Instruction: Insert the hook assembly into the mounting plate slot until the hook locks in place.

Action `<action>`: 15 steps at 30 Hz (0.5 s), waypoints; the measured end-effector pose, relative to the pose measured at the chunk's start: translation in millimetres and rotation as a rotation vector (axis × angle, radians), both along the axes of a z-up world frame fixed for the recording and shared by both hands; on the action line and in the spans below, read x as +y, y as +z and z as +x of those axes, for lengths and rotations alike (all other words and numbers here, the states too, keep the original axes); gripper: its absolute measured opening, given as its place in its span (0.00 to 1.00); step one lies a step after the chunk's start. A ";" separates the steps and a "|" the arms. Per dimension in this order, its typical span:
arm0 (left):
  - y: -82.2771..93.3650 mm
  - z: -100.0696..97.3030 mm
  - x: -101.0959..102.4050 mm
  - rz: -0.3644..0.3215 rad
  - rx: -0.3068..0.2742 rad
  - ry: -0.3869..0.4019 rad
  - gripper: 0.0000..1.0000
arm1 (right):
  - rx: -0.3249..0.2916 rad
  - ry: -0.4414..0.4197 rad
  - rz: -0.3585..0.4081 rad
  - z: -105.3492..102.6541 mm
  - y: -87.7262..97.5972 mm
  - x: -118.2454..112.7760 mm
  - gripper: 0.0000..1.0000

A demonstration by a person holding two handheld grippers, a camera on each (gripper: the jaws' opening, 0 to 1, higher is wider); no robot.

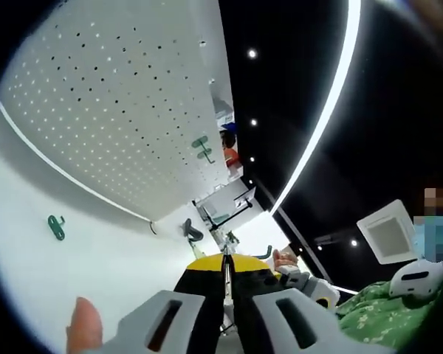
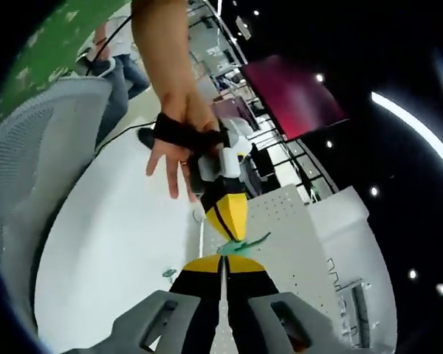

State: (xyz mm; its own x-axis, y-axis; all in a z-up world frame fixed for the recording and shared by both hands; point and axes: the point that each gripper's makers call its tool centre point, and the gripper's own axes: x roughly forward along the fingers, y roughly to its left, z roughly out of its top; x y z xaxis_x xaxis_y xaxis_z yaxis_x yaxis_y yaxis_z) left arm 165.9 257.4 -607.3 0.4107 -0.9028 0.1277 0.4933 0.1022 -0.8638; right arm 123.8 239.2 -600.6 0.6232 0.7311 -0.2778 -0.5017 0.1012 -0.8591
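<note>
White counter (image 1: 96, 273) under a dark ceiling with strip lights; a white pegboard (image 1: 125, 110) stands on it as the mounting plate.

Left gripper view: left gripper (image 1: 226, 284) jaws closed together, nothing seen between them. One green hook (image 1: 56, 226) lies loose on the counter near the pegboard's foot; another hook (image 1: 202, 148) hangs on the board.

Right gripper view: right gripper (image 2: 224, 274) jaws pinched together, a green hook (image 2: 245, 245) at their tips; the left gripper (image 2: 229, 210) meets it from above, a hand (image 2: 179, 151) behind. Which jaws actually carry the hook, cannot tell. Pegboard just beyond. Grey mesh chair (image 2: 37, 147) at the side.

Handling, by judgement: hook looks like light, stiff plastic, smooth, small. Grip the flat back plate, leaving pegs free for the slot.
</note>
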 end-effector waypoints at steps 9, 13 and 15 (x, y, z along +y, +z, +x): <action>-3.9 2.1 -2.0 0.041 -0.033 0.014 0.01 | 0.272 -0.085 0.221 7.1 4.1 -7.5 0.07; -5.1 3.6 -1.6 0.054 -0.041 0.029 0.01 | 0.392 -0.122 0.323 11.8 5.8 -10.8 0.08; -5.8 4.6 -1.3 0.059 -0.045 0.037 0.01 | 0.463 -0.157 0.382 15.1 5.8 -13.7 0.08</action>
